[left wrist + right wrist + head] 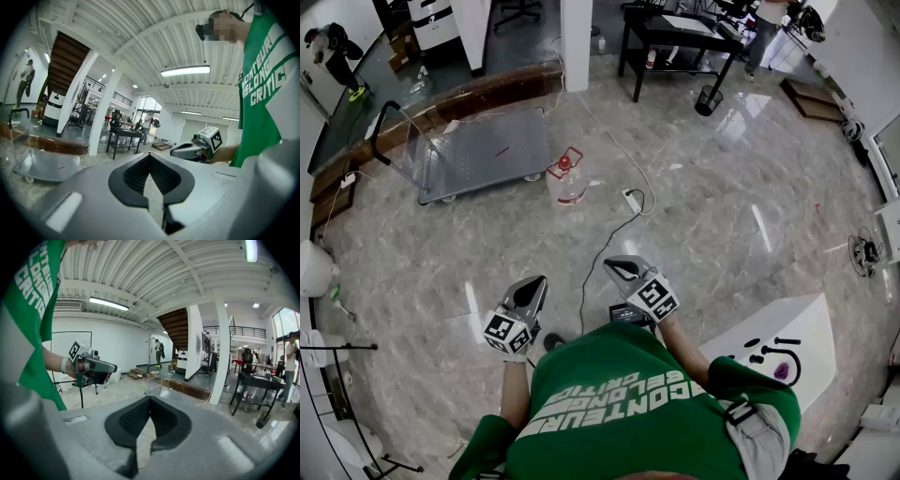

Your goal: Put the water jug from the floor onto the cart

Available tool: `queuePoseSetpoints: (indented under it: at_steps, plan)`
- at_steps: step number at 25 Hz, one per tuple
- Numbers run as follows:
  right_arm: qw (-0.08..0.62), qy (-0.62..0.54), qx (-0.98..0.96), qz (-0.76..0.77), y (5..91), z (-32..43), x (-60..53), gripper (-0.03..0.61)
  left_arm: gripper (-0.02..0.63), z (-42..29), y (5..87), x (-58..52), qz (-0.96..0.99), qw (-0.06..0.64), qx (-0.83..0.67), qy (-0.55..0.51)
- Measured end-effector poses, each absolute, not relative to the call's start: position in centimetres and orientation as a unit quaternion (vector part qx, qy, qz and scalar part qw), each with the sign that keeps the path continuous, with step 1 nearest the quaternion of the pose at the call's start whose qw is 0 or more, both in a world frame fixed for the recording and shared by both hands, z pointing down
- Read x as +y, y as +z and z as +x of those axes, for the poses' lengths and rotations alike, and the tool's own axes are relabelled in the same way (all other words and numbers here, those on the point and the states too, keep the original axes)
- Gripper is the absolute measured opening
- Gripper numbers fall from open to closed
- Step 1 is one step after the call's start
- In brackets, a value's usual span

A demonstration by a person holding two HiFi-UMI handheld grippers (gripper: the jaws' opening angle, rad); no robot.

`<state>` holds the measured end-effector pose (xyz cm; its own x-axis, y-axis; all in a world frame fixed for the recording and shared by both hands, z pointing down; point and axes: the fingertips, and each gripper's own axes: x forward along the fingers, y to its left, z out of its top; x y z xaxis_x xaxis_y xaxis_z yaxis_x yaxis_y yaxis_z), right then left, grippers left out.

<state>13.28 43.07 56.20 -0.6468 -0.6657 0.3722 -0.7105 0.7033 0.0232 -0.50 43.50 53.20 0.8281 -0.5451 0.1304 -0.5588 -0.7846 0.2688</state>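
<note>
In the head view the clear water jug (567, 180) with a red cap and handle stands upright on the marble floor, just right of the flat grey cart (483, 153) with its black push handle (387, 114). Both grippers are held in front of the person, well short of the jug. My left gripper (532, 287) is shut with nothing in it, its jaw tips touching (150, 155). My right gripper (622, 267) is also shut and empty (150, 398). The cart (43, 164) shows at the left of the left gripper view, and its handle (149, 365) ahead in the right gripper view. The jug is in neither gripper view.
A white power strip (631, 200) lies right of the jug, and its cable runs back between the grippers. A wooden step (473, 94) and a white column (576, 37) stand behind the cart. A black table (675, 36) and bin (708, 99) are far right. A white board (778, 349) lies near right.
</note>
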Motion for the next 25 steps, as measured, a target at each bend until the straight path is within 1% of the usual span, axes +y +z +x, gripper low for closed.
queuePoseSetpoints:
  at_steps: [4, 11, 25]
  plan:
    - [0.183, 0.063, -0.899, 0.392, 56.3, 15.5, 43.1, -0.008, 0.009, 1.8, 53.3, 43.0, 0.949, 0.14, -0.28, 0.026]
    - [0.18, 0.07, -0.892, 0.408, 56.6, 16.8, 43.3, -0.008, 0.011, 3.8, 53.5, 43.5, 0.956, 0.144, -0.254, 0.033]
    - [0.184, 0.079, -0.884, 0.422, 57.3, 18.6, 44.2, -0.008, 0.011, 5.2, 54.4, 43.8, 0.954, 0.161, -0.25, 0.039]
